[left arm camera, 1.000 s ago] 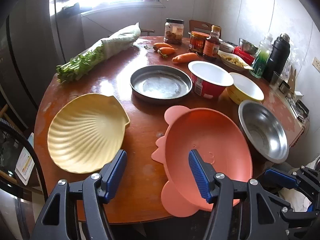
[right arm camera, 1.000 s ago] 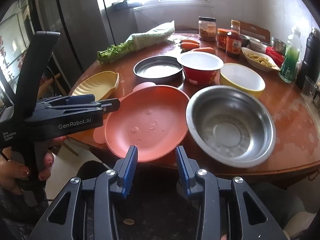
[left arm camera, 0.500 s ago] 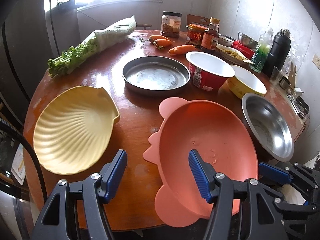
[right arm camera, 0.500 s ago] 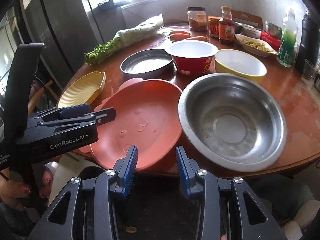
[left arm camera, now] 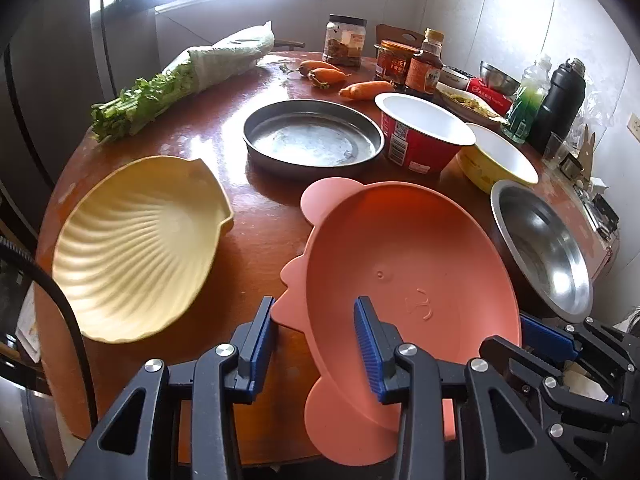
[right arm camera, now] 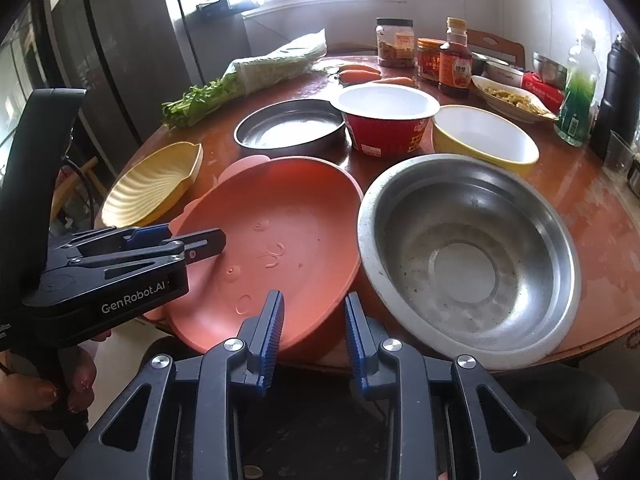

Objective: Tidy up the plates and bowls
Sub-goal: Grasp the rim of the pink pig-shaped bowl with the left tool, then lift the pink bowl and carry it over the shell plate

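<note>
A pink plate with ears (left arm camera: 404, 264) sits at the table's near edge, also in the right wrist view (right arm camera: 280, 236). My left gripper (left arm camera: 314, 344) is open, its jaws straddling the plate's near-left rim. My right gripper (right arm camera: 314, 332) is open at the plate's near rim, beside the steel bowl (right arm camera: 468, 260). A yellow shell plate (left arm camera: 136, 244) lies left. A round metal pan (left arm camera: 312, 140), a red bowl (left arm camera: 424, 132) and a yellow bowl (left arm camera: 500, 156) stand behind.
Celery in a wrapper (left arm camera: 180, 84), carrots (left arm camera: 344, 80), jars and bottles (left arm camera: 424, 64), a green bottle (left arm camera: 528, 100) and a black flask (left arm camera: 560, 96) crowd the far side of the round wooden table (left arm camera: 256, 216). A fridge (right arm camera: 132, 52) stands left.
Both grippers moved forward toward the pink plate. My left gripper's jaws narrowed somewhat around the plate's rim; the right gripper now reaches the plate's near edge.
</note>
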Demonstrator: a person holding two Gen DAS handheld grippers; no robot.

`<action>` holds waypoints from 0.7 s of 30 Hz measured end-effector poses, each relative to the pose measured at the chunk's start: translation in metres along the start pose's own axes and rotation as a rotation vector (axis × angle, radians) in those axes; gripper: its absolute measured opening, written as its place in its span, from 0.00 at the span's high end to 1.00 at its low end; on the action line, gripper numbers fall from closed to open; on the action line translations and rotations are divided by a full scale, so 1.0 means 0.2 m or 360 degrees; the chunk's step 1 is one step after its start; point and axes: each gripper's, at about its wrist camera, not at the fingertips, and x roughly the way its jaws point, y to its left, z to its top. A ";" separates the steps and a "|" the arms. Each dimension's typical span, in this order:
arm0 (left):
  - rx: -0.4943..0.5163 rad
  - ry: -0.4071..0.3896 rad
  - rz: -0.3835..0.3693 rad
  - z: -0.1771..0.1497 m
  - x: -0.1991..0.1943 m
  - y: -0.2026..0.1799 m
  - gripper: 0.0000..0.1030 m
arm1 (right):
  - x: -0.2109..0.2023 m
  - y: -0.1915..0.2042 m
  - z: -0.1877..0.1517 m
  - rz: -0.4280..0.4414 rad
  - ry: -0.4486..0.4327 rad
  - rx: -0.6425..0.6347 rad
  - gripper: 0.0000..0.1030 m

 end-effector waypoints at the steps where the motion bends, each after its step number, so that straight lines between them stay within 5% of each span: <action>1: 0.0000 -0.0004 0.0002 0.00 -0.01 0.00 0.61 | 0.00 0.01 0.00 0.0002 -0.0002 -0.0003 0.70; 21: -0.0161 -0.0158 0.0036 0.05 -0.28 0.23 0.61 | -0.06 0.22 0.16 0.0125 -0.0118 -0.0101 0.70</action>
